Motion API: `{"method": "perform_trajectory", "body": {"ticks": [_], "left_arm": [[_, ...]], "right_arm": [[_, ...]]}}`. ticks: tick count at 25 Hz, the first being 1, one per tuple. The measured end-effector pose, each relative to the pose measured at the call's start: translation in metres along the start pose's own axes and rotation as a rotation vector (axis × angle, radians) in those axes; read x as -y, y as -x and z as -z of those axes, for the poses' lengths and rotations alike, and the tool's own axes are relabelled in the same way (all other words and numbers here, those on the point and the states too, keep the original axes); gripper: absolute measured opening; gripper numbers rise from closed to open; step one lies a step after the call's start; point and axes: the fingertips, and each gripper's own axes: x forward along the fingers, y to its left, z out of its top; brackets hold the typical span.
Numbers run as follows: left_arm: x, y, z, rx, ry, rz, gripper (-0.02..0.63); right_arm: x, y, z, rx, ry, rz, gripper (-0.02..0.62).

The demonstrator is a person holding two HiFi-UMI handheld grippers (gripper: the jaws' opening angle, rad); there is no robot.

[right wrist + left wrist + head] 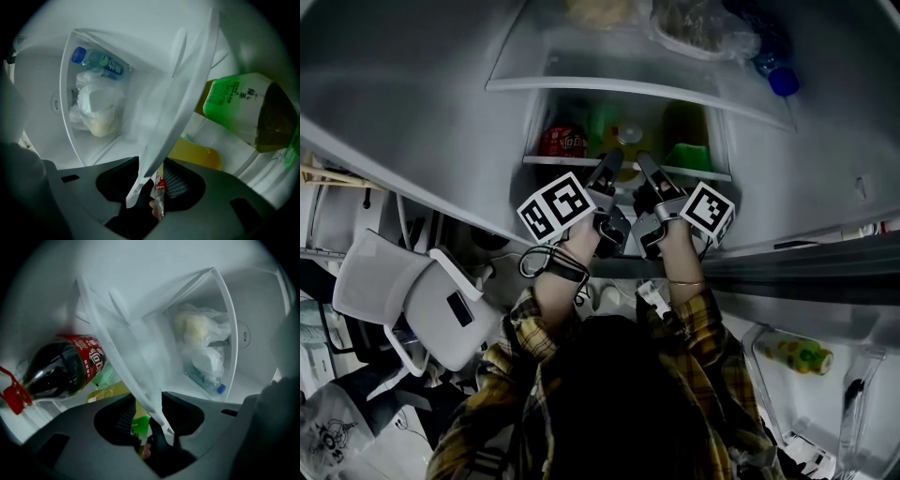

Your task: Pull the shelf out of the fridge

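Observation:
The fridge shelf (pixel 709 172) is a clear pane with a white front edge, level with my hands. Both grippers reach in side by side at the middle of that edge. My left gripper (pixel 612 161) is shut on the shelf (pixel 123 350), whose edge runs slanting between its jaws (pixel 149 405). My right gripper (pixel 645 165) is also shut on the shelf (pixel 180 101); in its own view (pixel 151 180) the edge crosses between the jaws too. A cola bottle (pixel 563 141) (pixel 65 369) and a green tea bottle (pixel 686 141) (pixel 243 110) stand just behind the edge.
An upper shelf (pixel 628 86) carries plastic bags (pixel 694 23) and a blue-capped bottle (pixel 778 75). A yellow container (pixel 197 157) sits between the two bottles. The open door's bin (pixel 769 375) at lower right holds a bottle. A white chair (pixel 403 300) stands at the left.

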Motion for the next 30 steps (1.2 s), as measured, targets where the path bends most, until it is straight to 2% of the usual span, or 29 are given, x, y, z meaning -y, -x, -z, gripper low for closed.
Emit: {"method": "perform_trajectory", "body": {"ticks": [8, 11, 13, 16, 22, 30], "left_arm": [[-0.001, -0.012, -0.015, 0.023, 0.005, -0.010, 0.163], [-0.003, -0.013, -0.017, 0.032, 0.009, -0.022, 0.105], [-0.006, -0.013, -0.017, 0.032, 0.019, -0.025, 0.072], [-0.006, -0.013, -0.017, 0.030, 0.038, -0.014, 0.066], [-0.006, -0.014, -0.016, 0.021, 0.007, -0.029, 0.064], [-0.006, -0.012, -0.014, 0.012, 0.018, -0.041, 0.064]], "right_arm": [[0.006, -0.011, -0.014, 0.019, -0.026, 0.020, 0.152], [0.005, -0.013, -0.017, 0.023, -0.030, 0.024, 0.146], [0.007, -0.012, -0.019, 0.028, -0.009, 0.046, 0.073], [0.007, -0.012, -0.019, 0.027, -0.010, 0.051, 0.063], [0.008, -0.012, -0.019, 0.033, -0.001, 0.059, 0.060], [0.007, -0.009, -0.017, 0.025, 0.017, 0.072, 0.060]]}}
